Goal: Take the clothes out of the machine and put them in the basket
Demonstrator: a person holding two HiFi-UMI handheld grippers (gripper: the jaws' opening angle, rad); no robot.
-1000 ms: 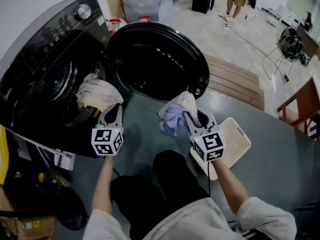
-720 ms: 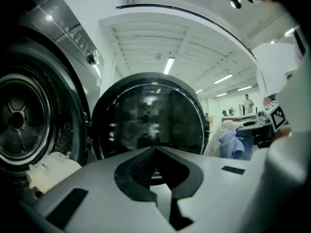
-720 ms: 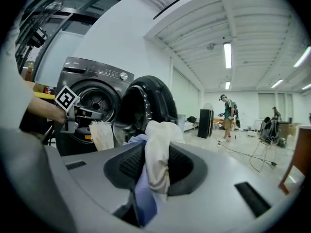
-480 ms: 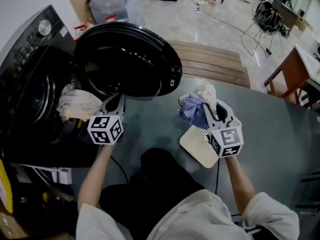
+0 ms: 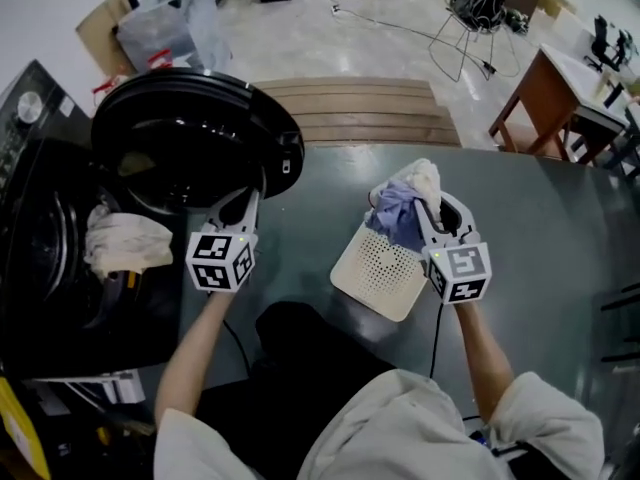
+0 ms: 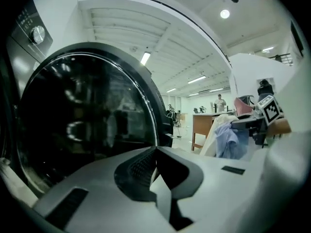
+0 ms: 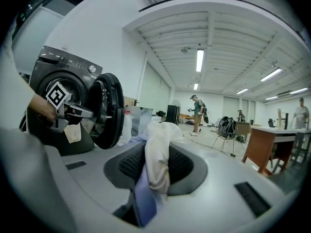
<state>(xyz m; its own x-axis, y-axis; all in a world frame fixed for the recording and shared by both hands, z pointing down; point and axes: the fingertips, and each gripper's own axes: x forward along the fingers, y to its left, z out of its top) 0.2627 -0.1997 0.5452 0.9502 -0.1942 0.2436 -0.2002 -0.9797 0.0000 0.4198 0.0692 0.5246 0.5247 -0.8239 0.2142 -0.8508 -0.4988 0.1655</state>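
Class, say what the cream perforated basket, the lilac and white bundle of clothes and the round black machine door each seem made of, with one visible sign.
Cream perforated basket: probably moulded plastic, matt; even rows of holes.
Lilac and white bundle of clothes: soft fabric, fibre unclear; it creases and drapes.
Round black machine door: glossy, perhaps glass or plastic; it shows reflections.

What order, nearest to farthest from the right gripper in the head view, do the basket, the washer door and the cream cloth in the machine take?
1. Basket, just below the right gripper, slightly left.
2. Washer door, farther left.
3. Cream cloth, far left in the machine opening.
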